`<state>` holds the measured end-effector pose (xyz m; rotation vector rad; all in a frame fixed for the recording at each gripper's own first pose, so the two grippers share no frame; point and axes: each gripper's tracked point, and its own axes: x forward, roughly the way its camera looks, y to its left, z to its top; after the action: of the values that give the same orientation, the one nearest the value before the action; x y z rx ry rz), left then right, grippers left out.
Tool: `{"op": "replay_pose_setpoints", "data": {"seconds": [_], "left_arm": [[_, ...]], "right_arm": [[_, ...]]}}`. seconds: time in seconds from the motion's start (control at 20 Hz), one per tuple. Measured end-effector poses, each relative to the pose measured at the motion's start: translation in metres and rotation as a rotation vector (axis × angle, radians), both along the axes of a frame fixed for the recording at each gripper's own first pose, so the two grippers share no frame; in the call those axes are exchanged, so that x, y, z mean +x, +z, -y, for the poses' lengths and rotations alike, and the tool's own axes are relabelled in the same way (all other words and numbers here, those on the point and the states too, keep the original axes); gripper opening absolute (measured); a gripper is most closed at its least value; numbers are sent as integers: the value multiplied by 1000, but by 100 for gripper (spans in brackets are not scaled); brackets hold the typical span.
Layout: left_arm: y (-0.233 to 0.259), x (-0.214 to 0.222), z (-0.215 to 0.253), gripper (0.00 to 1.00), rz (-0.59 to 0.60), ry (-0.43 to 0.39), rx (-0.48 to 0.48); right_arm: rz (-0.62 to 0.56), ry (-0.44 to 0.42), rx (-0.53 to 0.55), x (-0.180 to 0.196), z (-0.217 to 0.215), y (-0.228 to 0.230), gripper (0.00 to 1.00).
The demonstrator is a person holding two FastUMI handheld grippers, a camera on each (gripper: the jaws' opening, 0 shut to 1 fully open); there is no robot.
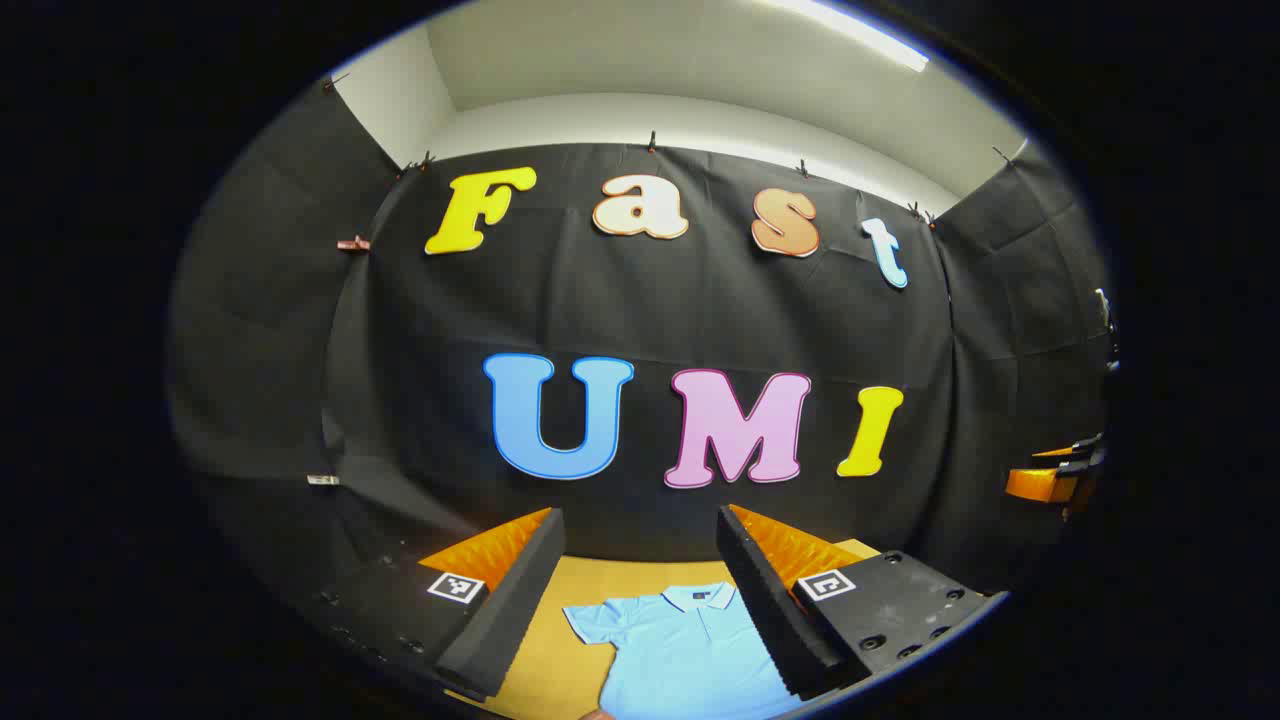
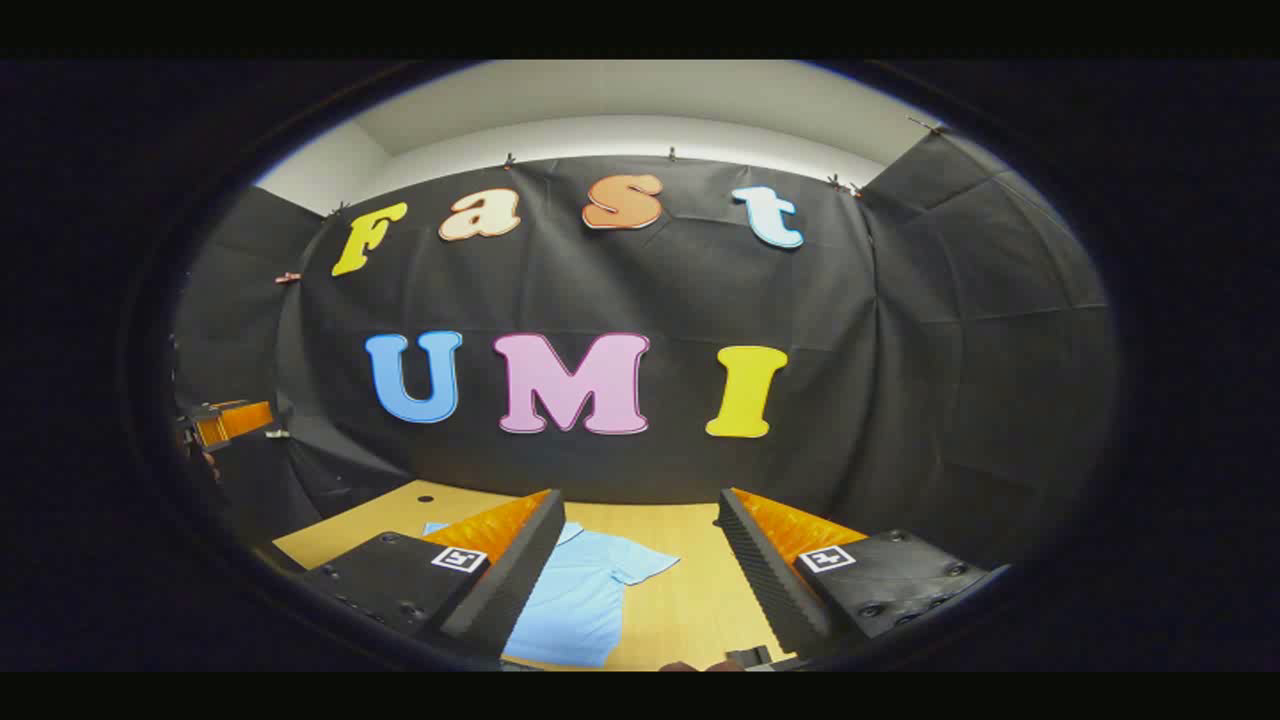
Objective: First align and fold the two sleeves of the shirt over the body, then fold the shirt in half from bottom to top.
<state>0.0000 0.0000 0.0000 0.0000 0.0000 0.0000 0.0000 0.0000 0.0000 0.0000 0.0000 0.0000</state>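
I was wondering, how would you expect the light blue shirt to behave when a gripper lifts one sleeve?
The shirt lies flat and thin on the table, so it probably drapes limply. It looks light; the lifted sleeve may drag the body along the smooth wood.

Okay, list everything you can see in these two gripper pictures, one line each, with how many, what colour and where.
light blue short-sleeved polo shirt: one, light blue, lying flat on the table with sleeves spread and collar toward the far wall; also in the right gripper view.
light wooden table: one, tan, under the shirt, running up to the cloth wall.
black cloth booth wall: one, black, behind the table and around the sides.
white ceiling strip light: one, white, at the top of the left gripper view.
left tongs: one, held above the shirt, jaws wide apart, holding nothing.
right tongs: one, above the shirt's sleeve side, jaws wide apart, holding nothing.
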Motion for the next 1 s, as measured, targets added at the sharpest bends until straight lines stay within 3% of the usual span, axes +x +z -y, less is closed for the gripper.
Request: {"op": "replay_pose_setpoints", "data": {"seconds": [0.3, 1.0], "left_arm": [[-7, 8, -13, 98, -12, 10, -20], [2, 37, -25, 98, 27, -1, -12]], "right_arm": [[-47, -21, 34, 19, 7, -14, 97], [-67, 17, -59, 62, -14, -12, 97]]}}
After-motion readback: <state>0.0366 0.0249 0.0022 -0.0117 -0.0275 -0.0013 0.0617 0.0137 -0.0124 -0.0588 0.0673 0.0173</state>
